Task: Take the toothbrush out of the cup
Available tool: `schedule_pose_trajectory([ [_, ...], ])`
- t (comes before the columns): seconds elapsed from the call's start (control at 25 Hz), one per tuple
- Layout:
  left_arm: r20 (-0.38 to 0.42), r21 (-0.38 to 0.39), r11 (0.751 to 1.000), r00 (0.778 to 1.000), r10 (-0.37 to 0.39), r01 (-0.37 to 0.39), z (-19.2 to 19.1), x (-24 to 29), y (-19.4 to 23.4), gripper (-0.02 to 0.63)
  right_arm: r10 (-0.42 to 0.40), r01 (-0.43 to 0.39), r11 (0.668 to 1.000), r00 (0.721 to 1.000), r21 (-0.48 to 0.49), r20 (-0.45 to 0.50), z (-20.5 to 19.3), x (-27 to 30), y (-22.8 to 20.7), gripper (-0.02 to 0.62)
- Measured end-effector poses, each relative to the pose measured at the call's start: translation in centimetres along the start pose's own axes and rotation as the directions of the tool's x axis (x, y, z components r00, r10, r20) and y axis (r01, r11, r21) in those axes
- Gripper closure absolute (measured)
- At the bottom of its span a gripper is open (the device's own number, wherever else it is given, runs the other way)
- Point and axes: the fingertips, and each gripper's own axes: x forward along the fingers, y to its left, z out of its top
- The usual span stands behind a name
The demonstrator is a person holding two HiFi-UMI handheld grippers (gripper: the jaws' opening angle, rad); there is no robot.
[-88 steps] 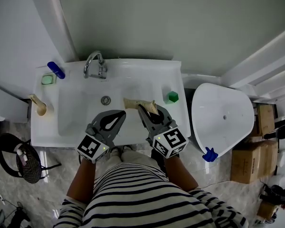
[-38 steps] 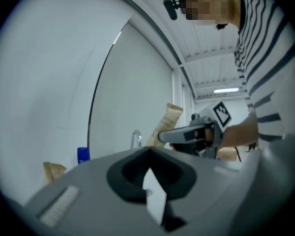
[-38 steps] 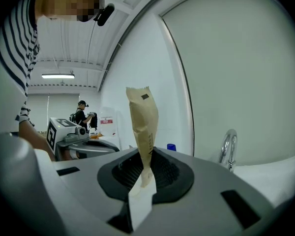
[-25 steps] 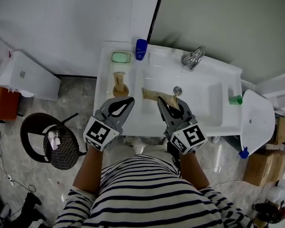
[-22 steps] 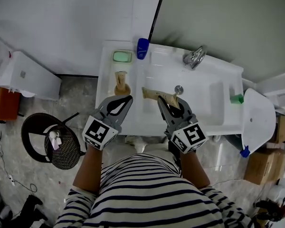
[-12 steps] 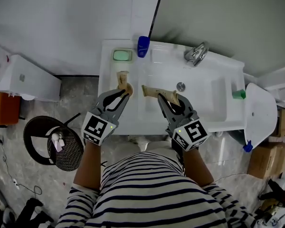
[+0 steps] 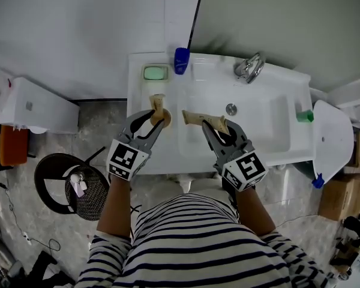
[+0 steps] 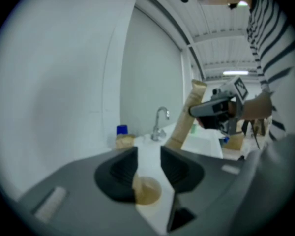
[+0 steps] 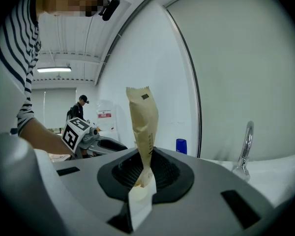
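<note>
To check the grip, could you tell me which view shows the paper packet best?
The right gripper view: the paper packet stands clamped between the jaws. The head view shows it small; the left gripper view, distant.

White washbasin surface with toiletries along its edges
A green soap dish and a blue bottle sit at the far left corner, the tap at the far edge, a tan cup on the left ledge, a small green object at the right edge.

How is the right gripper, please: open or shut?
Shut on the packet: the fingers of the right gripper pinch its lower end.
</note>
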Motion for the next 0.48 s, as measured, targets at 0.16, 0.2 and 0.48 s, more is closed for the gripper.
schedule_pose_trajectory([
  [0.16, -0.037, 0.000, 1.000, 0.999, 0.006, -0.006, -0.9, 0.4, 0.7, 0.430, -0.003, 0.003, 1.000, 1.000, 0.005, -0.002, -0.3, 0.1, -0.2, 0.551],
  [0.2, -0.048, 0.002, 1.000, 0.999, 0.006, -0.006, -1.2, 0.5, 0.9, 0.420, -0.004, 0.004, 1.000, 1.000, 0.006, -0.002, -0.3, 0.1, -0.2, 0.551],
  [0.48, -0.073, -0.001, 1.000, 0.997, 0.017, -0.017, -1.9, 1.3, 2.3, 0.408, -0.007, 0.007, 1.000, 1.000, 0.007, -0.005, -0.4, 0.4, -0.3, 0.551],
])
